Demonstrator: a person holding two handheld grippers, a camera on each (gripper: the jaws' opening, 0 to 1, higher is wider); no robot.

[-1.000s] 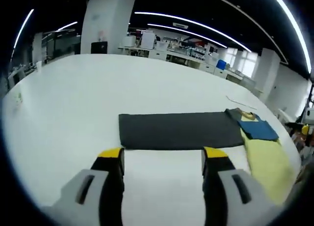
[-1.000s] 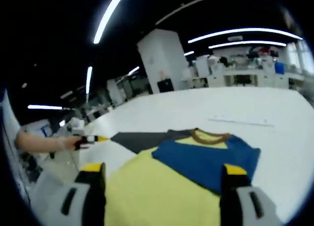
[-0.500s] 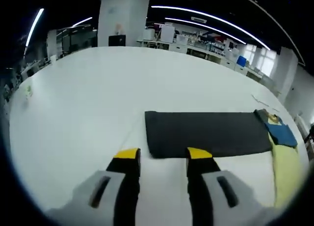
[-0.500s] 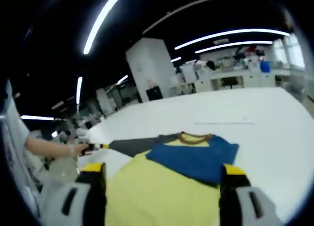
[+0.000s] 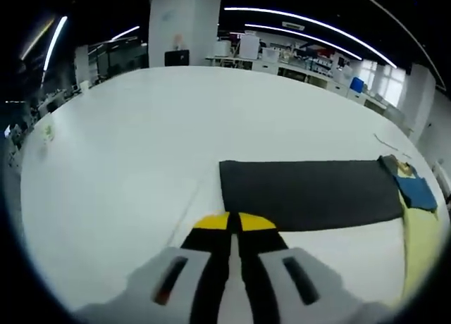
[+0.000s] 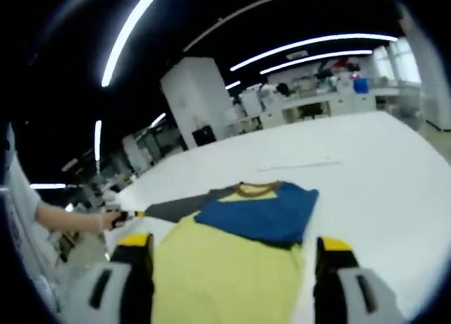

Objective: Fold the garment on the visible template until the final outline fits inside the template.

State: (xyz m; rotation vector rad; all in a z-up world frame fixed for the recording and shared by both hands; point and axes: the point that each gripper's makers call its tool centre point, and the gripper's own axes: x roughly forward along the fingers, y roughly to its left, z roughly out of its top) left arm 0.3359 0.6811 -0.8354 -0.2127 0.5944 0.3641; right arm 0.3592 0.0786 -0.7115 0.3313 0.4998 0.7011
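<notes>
The yellow and blue garment [image 6: 232, 246] lies flat on the white table [image 6: 366, 155], directly ahead of your right gripper [image 6: 229, 250], whose jaws stand wide apart over its yellow part, holding nothing. The dark grey template [image 5: 306, 194] sits just beyond your left gripper [image 5: 234, 222], whose yellow-tipped jaws are pressed together on nothing. From there the garment's folded blue end lies off to the right, past the template's far end.

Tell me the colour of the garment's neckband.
Brown, on the neckband of the yellow-and-blue garment; clearest in the right gripper view.
</notes>
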